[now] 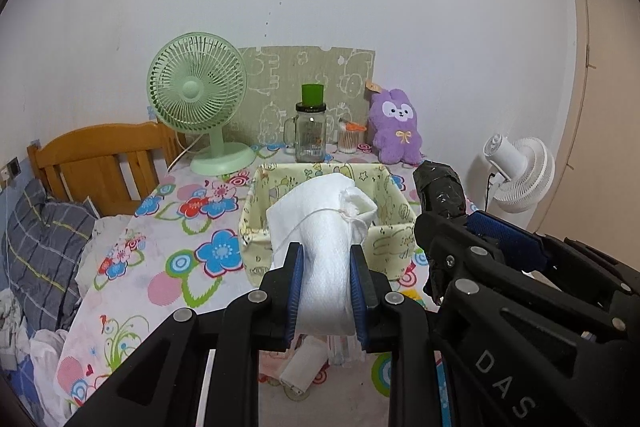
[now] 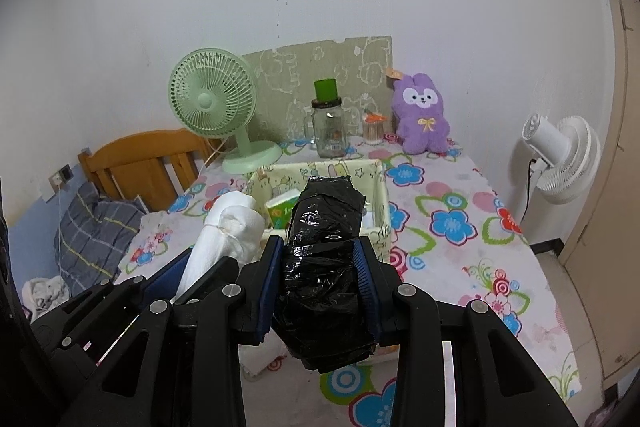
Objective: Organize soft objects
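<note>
My left gripper (image 1: pixel 325 259) is shut on a rolled white cloth bundle (image 1: pixel 324 235), held above the flowered table in front of a pale yellow fabric basket (image 1: pixel 256 223). The same white cloth bundle (image 2: pixel 224 235) shows at the left of the right wrist view. My right gripper (image 2: pixel 320 257) is shut on a roll of black plastic bags (image 2: pixel 324 259), and that black roll (image 1: pixel 440 191) appears at the right of the left wrist view. The yellow basket (image 2: pixel 380 187) lies just beyond it, with a green packet (image 2: pixel 282 211) inside.
At the back of the table (image 2: pixel 460 247) stand a green desk fan (image 1: pixel 198 99), a glass jar with a green cup on top (image 1: pixel 310 135), a cotton swab tub (image 1: pixel 350 139) and a purple plush toy (image 1: pixel 396 129). A white fan (image 2: pixel 560 159) stands right, a bed (image 1: pixel 48 235) left.
</note>
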